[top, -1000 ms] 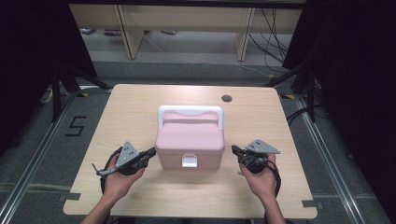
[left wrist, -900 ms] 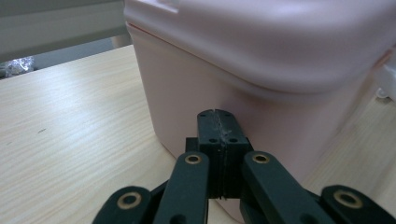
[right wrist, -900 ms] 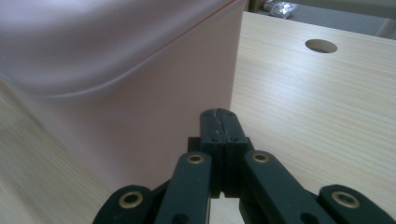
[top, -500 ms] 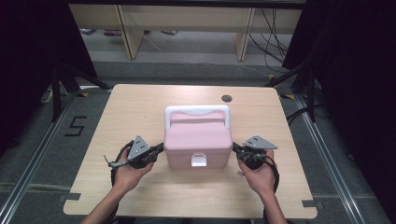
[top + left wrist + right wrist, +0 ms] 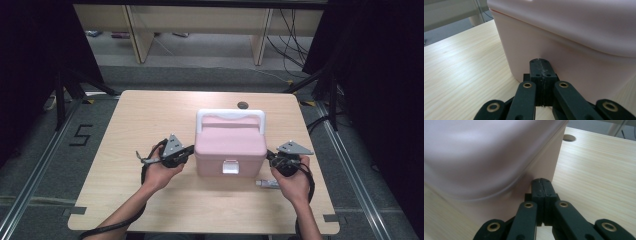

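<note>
A pink box [image 5: 230,142] with a white handle [image 5: 230,116] and a white front latch [image 5: 230,166] stands shut on the wooden table [image 5: 150,115]. My left gripper [image 5: 189,150] is shut with nothing between its jaws. Its tips [image 5: 541,62] rest against the box's left wall [image 5: 574,50], low down. My right gripper [image 5: 270,156] is also shut and empty. Its tips [image 5: 541,181] sit against the box's right wall [image 5: 486,152], near a corner. The box is squeezed between the two grippers.
A small silver stick-like object [image 5: 268,183] lies on the table just in front of my right hand. A round cable hole [image 5: 243,105] sits behind the box near the far edge. Bare tabletop lies left of the box and in front of it.
The box has slid to the right across the table, with both shut grippers moving along at its sides. The small silver object now shows at its front right.
</note>
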Available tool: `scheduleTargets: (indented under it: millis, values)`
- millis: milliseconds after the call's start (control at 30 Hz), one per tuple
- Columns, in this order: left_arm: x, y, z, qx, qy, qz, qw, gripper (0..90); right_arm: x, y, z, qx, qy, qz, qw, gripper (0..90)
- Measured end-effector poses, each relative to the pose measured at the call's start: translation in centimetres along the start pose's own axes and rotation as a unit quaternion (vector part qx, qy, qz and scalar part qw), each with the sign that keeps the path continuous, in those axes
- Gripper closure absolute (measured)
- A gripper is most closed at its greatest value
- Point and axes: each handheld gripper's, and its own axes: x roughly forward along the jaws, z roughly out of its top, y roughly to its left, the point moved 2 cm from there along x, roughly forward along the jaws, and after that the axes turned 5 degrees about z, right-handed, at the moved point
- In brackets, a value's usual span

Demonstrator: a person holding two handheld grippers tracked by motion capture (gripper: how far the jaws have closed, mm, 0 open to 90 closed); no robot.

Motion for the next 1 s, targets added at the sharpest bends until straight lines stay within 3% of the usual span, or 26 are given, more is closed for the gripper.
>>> scheduleTargets:
  millis: [133,167,233,367,433,467,600,633,700,767,800,833,867,900,933,967,1000]
  values:
    - [2.0,-1.0,1.1,0.004,0.005,-0.012,0.9999,89.8,-0.7,-1.4,-0.2,-0.001,0.001,-0.011,0.9999,90.0]
    - [2.6,-1.3,1.4,0.005,0.006,-0.016,0.9998,89.8,-1.3,-2.0,-0.4,0.03,0.008,-0.018,0.9994,90.0]
    - [3.5,-1.7,1.8,0.008,0.008,-0.019,0.9998,89.8,-1.4,-2.5,-0.5,0.02,0.005,-0.024,0.9995,90.0]
    - [5.0,-2.6,2.7,0.011,0.013,-0.027,0.9995,89.8,-2.3,-4.2,-0.9,0.037,0.006,-0.032,0.9988,90.0]
    - [5.6,-3.0,3.1,0.015,0.013,-0.031,0.9993,89.8,-2.5,-4.3,-1.0,0.05,0.007,-0.041,0.9979,90.0]
    - [5.9,-3.2,3.2,0.015,0.013,-0.033,0.9993,89.8,-2.6,-5.0,-1.0,0.034,0.004,-0.048,0.9983,90.0]
    - [6.5,-3.7,3.6,0.021,0.014,-0.035,0.9991,89.8,-2.9,-5.4,-1.2,0.057,0.013,-0.052,0.9969,90.0]
    - [6.6,-3.7,3.7,0.02,0.014,-0.035,0.9991,89.8,-3.0,-5.8,-1.2,0.035,0.01,-0.057,0.9977,90.0]
    - [6.9,-3.9,3.8,0.02,0.017,-0.035,0.999,89.8,-3.1,-5.7,-1.3,0.054,0.013,-0.06,0.9967,90.0]
    - [7.1,-4.0,4.0,0.023,0.017,-0.037,0.9989,89.8,-3.1,-5.8,-1.3,0.058,0.013,-0.063,0.9962,90.0]
    - [7.2,-4.0,4.1,0.023,0.017,-0.037,0.9989,89.8,-3.1,-6.2,-1.3,0.038,0.01,-0.068,0.9969,90.0]
    - [7.4,-4.1,4.1,0.021,0.017,-0.037,0.9989,89.8,-3.2,-6.3,-1.4,0.041,0.019,-0.067,0.9968,90.0]
    - [7.5,-4.2,4.2,0.022,0.019,-0.037,0.9989,89.8,-3.2,-6.2,-1.4,0.062,0.017,-0.071,0.9954,90.0]
    - [7.6,-4.3,4.3,0.021,0.019,-0.037,0.9989,89.8,-3.2,-6.7,-1.3,0.04,0.015,-0.078,0.9961,90.0]
    - [7.8,-4.3,4.4,0.025,0.019,-0.036,0.9989,89.8,-3.2,-6.7,-1.3,0.04,0.015,-0.078,0.9961,90.0]
    - [7.9,-4.4,4.5,0.026,0.022,-0.037,0.9988,89.8,-3.2,-6.8,-1.3,0.041,0.021,-0.078,0.9959,90.0]
    - [8.0,-4.5,4.5,0.024,0.021,-0.036,0.9988,89.8,-3.2,-6.6,-1.3,0.062,0.019,-0.078,0.9948,90.0]
